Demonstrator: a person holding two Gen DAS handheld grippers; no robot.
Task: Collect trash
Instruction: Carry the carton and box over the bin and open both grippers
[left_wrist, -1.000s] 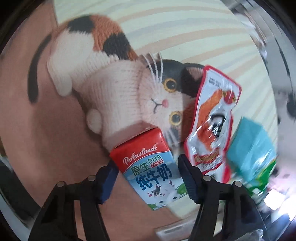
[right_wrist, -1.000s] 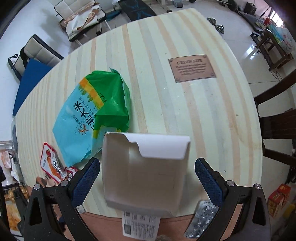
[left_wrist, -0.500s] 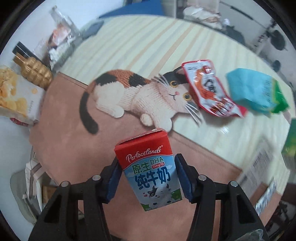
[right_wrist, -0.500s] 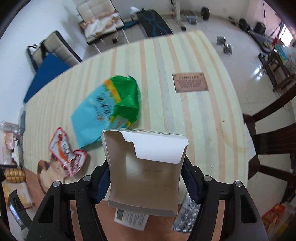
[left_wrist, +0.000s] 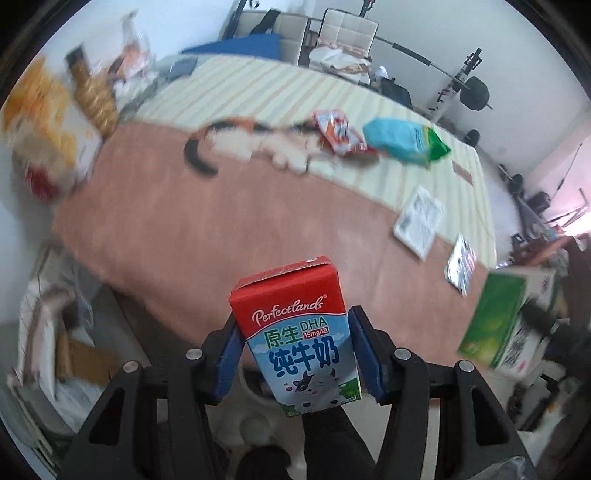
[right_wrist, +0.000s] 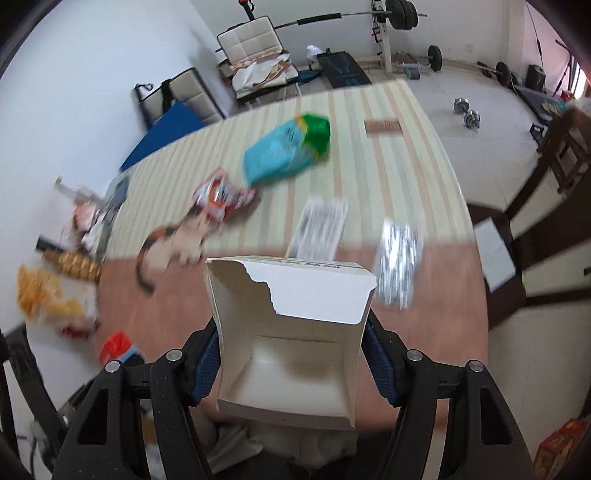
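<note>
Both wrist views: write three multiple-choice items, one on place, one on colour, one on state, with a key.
1. Where does the blue-green bag lie?
A. striped table top
B. floor
C. chair

2. What colour is the top of the milk carton?
A. yellow
B. red
C. black

3. The cardboard box in the right gripper is:
A. sealed
B. crushed flat
C. open, torn flap

Key: 1 A, it rests on the stripes; 2 B, red band above the blue print; 3 C, its bare inside shows.
</note>
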